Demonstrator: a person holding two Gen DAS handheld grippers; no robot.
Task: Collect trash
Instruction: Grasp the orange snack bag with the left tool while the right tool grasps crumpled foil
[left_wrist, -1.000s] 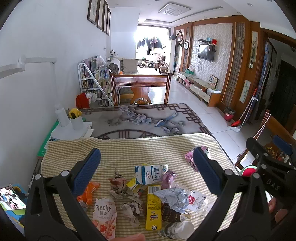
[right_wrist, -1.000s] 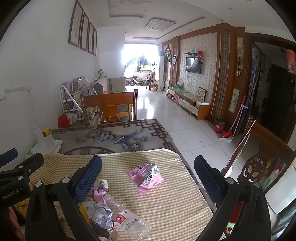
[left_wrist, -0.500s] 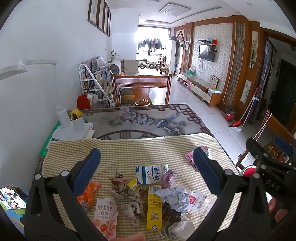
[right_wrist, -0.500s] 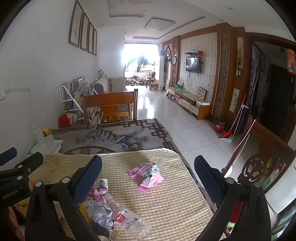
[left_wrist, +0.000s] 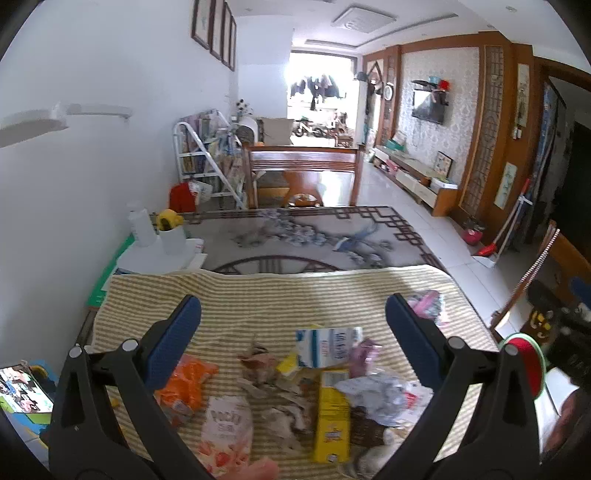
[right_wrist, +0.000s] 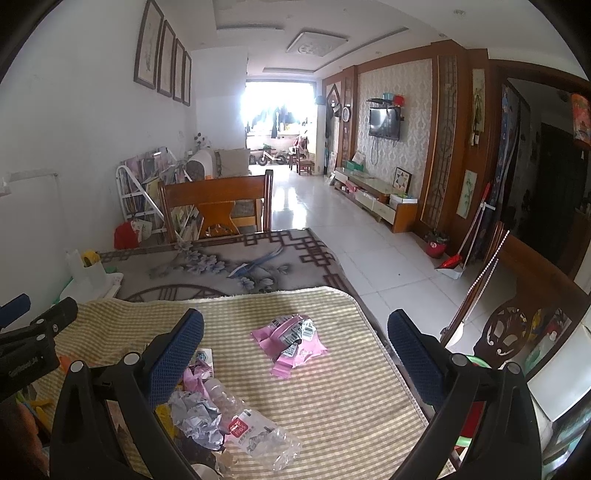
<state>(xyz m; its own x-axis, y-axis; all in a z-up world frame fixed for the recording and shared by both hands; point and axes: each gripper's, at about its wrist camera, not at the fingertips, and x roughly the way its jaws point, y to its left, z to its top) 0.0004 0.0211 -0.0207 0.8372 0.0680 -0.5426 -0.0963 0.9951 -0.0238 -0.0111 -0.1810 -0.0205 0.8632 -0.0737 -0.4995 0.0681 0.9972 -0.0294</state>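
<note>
On a table covered by a yellow-and-white striped cloth (left_wrist: 258, 299), the left gripper (left_wrist: 291, 321) hovers with its blue-padded jaws spread wide and holding nothing. Just below it, toward 6 o'clock in the left wrist view, lies a blurred heap of trash: a white and blue milk carton (left_wrist: 327, 352) nearest the gap, a yellow box (left_wrist: 330, 421) below it, a white Pocky packet (left_wrist: 227, 424) at 7 o'clock, an orange wrapper (left_wrist: 184, 384) beside the left jaw, and crumpled silver foil (left_wrist: 380, 398) by the right jaw.

The right gripper (right_wrist: 295, 336) is likewise spread wide and empty, levelled above the cloth. A pink wrapper (right_wrist: 290, 341) lies directly between its jaws, apart from the heap. A crushed clear plastic bottle (right_wrist: 255, 432) sits at 7 o'clock, touching the foil (right_wrist: 197, 417).

The cloth's far edge runs at 12 o'clock, with a patterned grey table covering (right_wrist: 221, 266) beyond it. The table's right edge falls away at 3 o'clock to open white tiled floor (right_wrist: 369, 258). A wooden chair (right_wrist: 218, 206) stands at the far end.
</note>
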